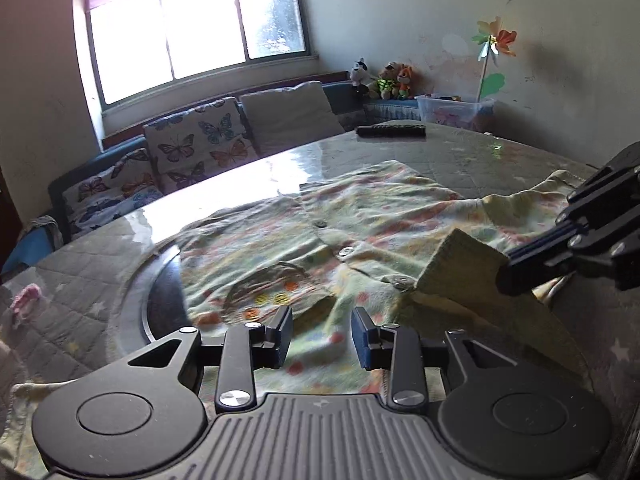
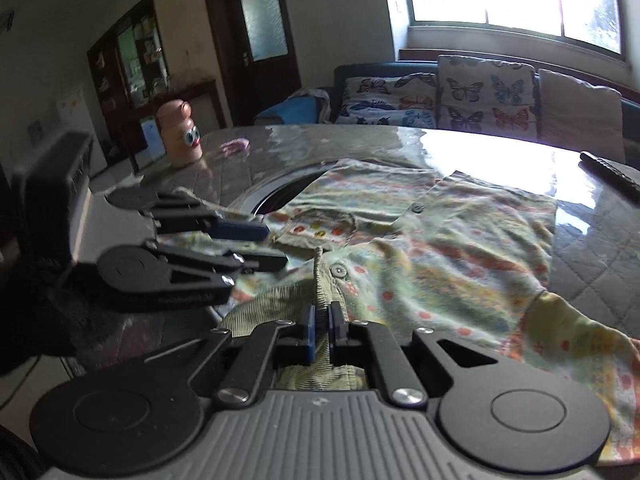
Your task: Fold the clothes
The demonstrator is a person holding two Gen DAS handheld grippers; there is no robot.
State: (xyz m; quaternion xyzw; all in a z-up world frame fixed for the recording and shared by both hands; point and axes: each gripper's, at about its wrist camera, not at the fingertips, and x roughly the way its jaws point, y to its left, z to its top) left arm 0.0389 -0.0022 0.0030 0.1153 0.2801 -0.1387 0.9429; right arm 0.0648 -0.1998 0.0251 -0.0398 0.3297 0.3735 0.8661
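A small yellow-green patterned button shirt (image 1: pixel 352 224) lies spread on the glossy table, front up, with snap buttons down the middle. It also shows in the right wrist view (image 2: pixel 460 240). My left gripper (image 1: pixel 322 338) is open just above the shirt's near edge, nothing between its fingers. My right gripper (image 2: pixel 323 330) is shut on the shirt's ribbed green collar (image 2: pixel 276 300) and lifts it off the table. In the left wrist view the right gripper (image 1: pixel 508 278) comes in from the right, holding the raised collar (image 1: pixel 460 268).
A black remote (image 1: pixel 390 131) lies at the table's far side. A pink toy bottle with googly eyes (image 2: pixel 180 134) and a small pink item (image 2: pixel 236 146) sit on the table's far left. A sofa with butterfly cushions (image 1: pixel 200 140) stands behind the table.
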